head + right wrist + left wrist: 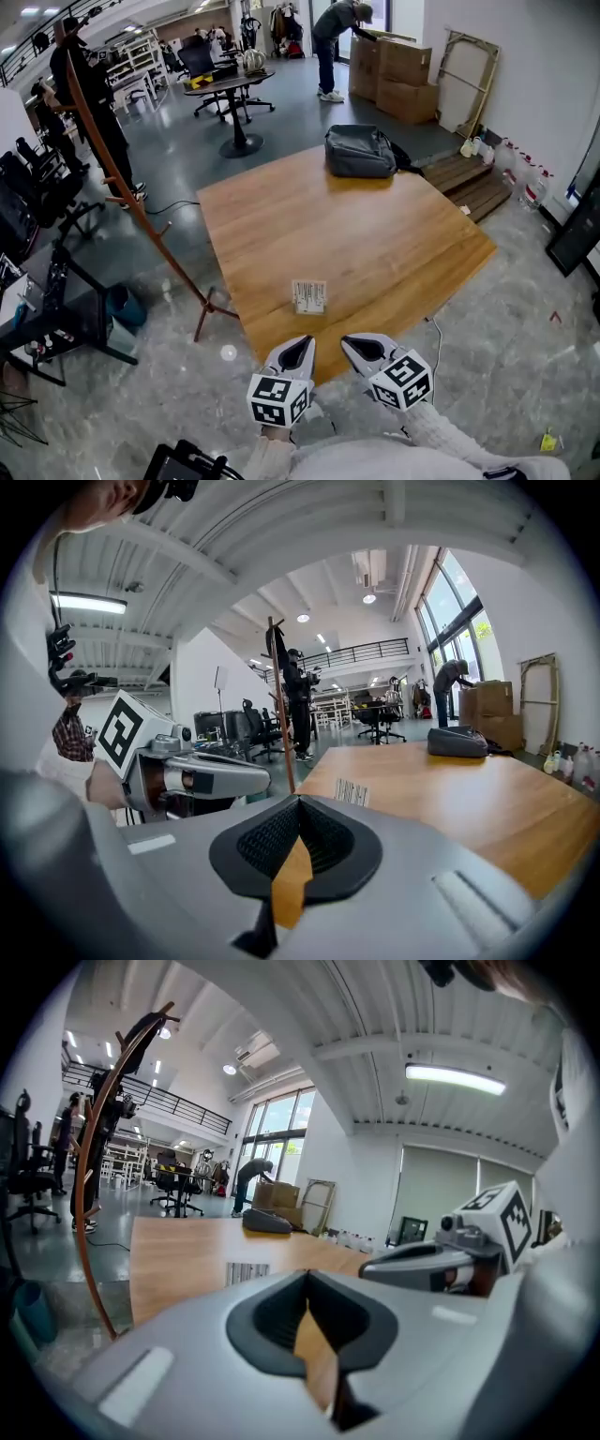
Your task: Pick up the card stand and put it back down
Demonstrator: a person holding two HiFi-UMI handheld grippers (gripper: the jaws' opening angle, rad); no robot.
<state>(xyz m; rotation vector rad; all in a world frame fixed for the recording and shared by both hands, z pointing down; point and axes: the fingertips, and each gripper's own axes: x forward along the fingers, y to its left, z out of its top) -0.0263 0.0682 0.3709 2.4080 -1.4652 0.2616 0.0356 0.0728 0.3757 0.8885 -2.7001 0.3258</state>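
Note:
The card stand (309,296) is a small clear holder with a printed card, standing upright near the front edge of the wooden table (375,234). It also shows as a striped card (247,1271) in the left gripper view and as a small card stand (352,792) in the right gripper view. My left gripper (298,351) hovers just short of the table's front edge, shut with nothing in it. My right gripper (361,348) sits beside it, also shut and empty. Both point toward the stand from below it.
A dark grey bag (360,151) lies at the table's far edge. A curved wooden coat rack (131,202) stands left of the table. Cardboard boxes (398,70) and a person (333,42) are far behind. Office chairs and a round table (230,84) stand at the back left.

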